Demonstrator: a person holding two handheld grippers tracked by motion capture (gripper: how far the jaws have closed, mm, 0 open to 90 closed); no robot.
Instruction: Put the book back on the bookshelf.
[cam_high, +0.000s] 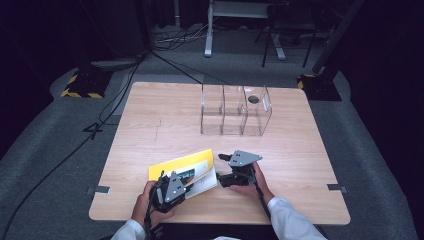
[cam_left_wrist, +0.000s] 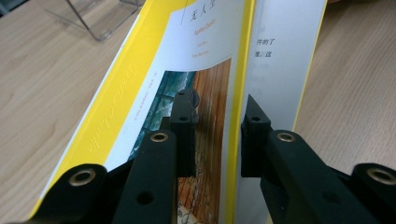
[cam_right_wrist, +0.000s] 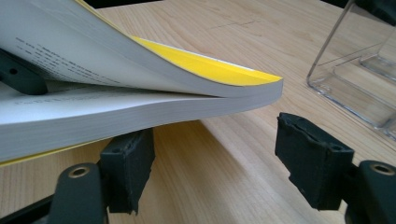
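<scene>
A yellow-covered book lies near the table's front edge, its front cover raised off the white pages. My left gripper is at the book's near edge. Its jaws are narrowed but apart, and the cover's free edge runs through my left gripper, one jaw on the printed outside and one on the inside. My right gripper sits low over the table at the book's right corner. In the right gripper view my right gripper is open and holds nothing, its left jaw just below the page block.
A clear plastic organizer with three compartments stands at the table's back centre, also seen as the clear organizer and organizer. Bare wooden table lies between it and the book. Cables cross the floor beyond.
</scene>
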